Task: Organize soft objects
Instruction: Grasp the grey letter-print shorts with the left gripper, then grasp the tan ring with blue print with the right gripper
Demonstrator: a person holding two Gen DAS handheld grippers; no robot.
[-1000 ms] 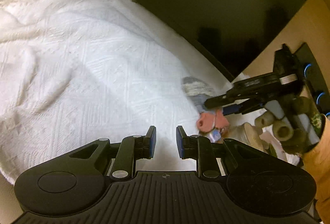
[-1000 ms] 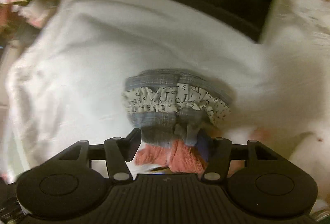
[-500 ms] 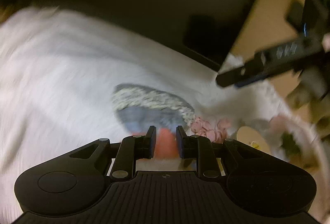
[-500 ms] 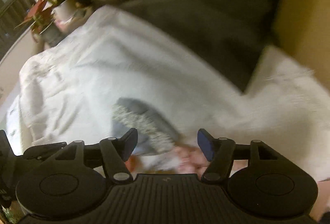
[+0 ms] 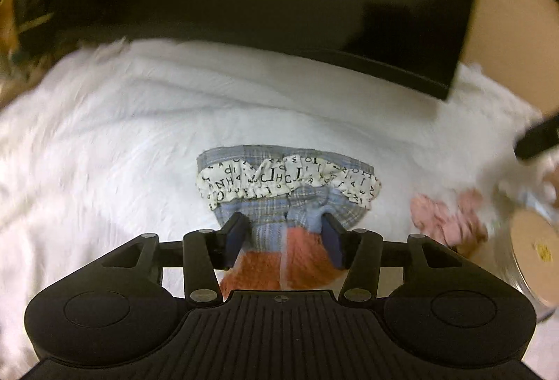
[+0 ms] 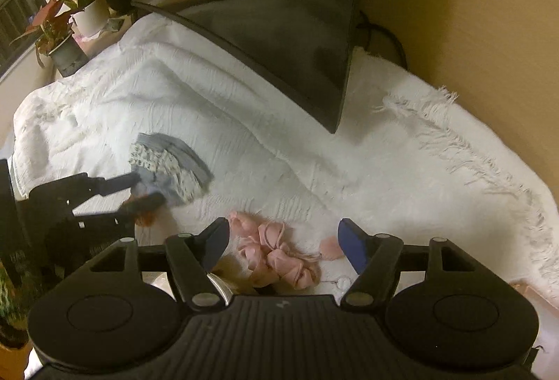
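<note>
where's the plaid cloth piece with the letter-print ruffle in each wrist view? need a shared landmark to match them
Left wrist view: the blue-grey plaid cloth piece with a letter-print ruffle lies centre, on the white textured blanket, its near end between the opening left tool fingers.
Right wrist view: same piece at mid-left, at the left tool's tips.
Shared landmark: the black screen's lower corner; also the pink scrunchie.

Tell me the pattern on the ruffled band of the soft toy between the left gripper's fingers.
Black letters on cream, clearest in the left wrist view: ruffled band.
</note>
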